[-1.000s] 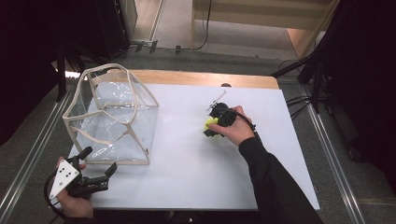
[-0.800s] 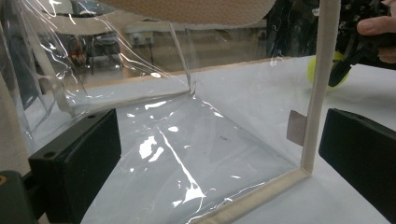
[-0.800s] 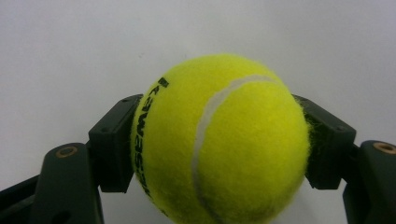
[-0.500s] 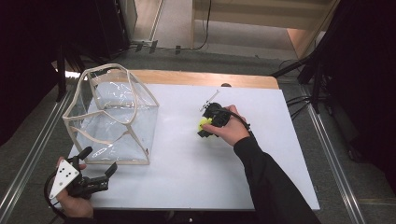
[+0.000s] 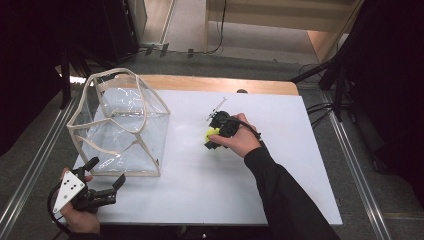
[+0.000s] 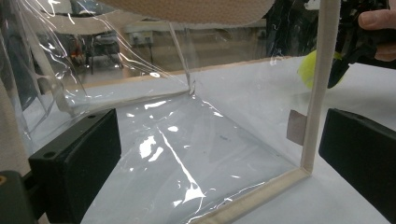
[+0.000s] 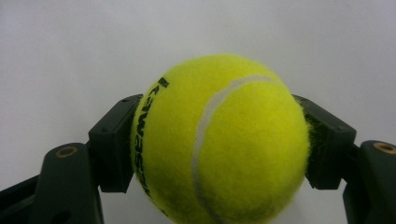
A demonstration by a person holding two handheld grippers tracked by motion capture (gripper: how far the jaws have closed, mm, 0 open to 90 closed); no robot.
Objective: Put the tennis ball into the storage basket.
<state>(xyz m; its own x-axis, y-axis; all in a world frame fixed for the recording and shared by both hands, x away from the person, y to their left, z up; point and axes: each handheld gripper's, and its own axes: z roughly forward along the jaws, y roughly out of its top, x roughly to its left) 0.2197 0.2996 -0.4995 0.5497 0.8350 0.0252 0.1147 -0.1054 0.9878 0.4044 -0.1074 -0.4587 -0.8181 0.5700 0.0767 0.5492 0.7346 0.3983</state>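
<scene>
Tennis ball (image 7: 219,140) sits squeezed between our right gripper's (image 5: 216,136) jaws, pads pressed on both its sides, above the white table (image 5: 280,200) right of the clear bag (image 5: 120,125). We judge its fuzzy curve could slip out if the squeeze eases. Our left gripper (image 5: 107,185) waits open near the bag's near corner, holding nothing.

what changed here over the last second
The right gripper, shut on the tennis ball, carried the ball a little way leftward across the white table, toward the clear bag. The grip on the ball did not change. The left gripper stayed open at the near left corner by the bag, and the bag did not move.
</scene>
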